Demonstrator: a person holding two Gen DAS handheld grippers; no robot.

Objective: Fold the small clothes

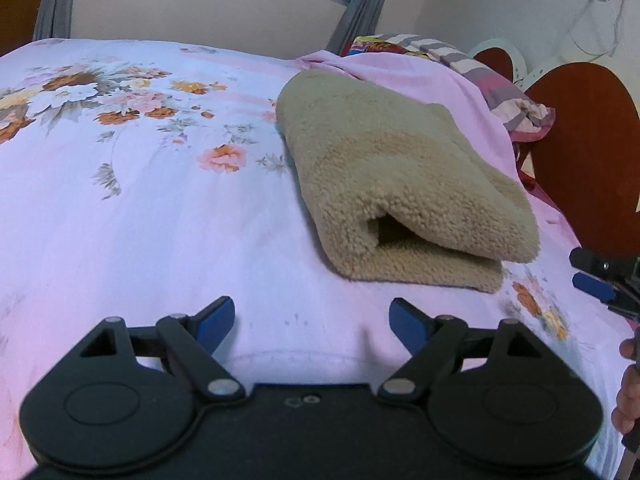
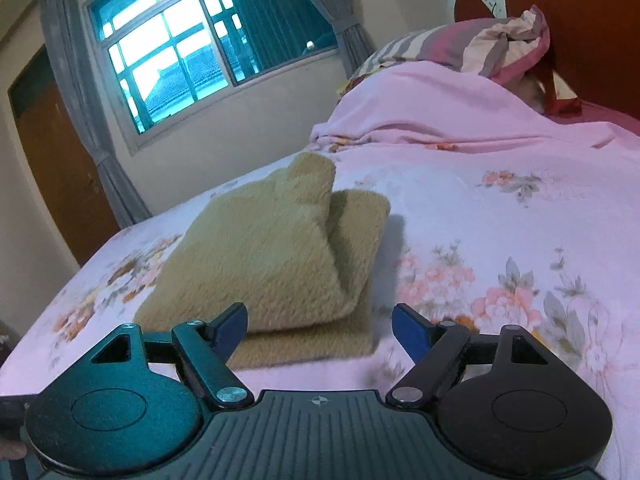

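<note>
**Both tongs wide and empty beside the folded fleece**

Both tongs stand wide apart with nothing between them: our left gripper hangs over bare sheet, our right gripper sits just short of the cloth's near edge.

We see the tan fleece garment lying folded in layers on the floral bedsheet. In the left view it lies ahead and to the right of the fingers, apart from them. In the right view its near edge shows just behind the left blue pad; whether they touch we cannot tell.

Beyond the garment a pink blanket is heaped over a mound, with a striped pillow against the red-brown headboard. A barred window with grey curtains sits in the pale wall, a wooden door to its left.

At the left view's right edge the right gripper and part of a hand are cut off. What the blanket covers we cannot make out.
</note>
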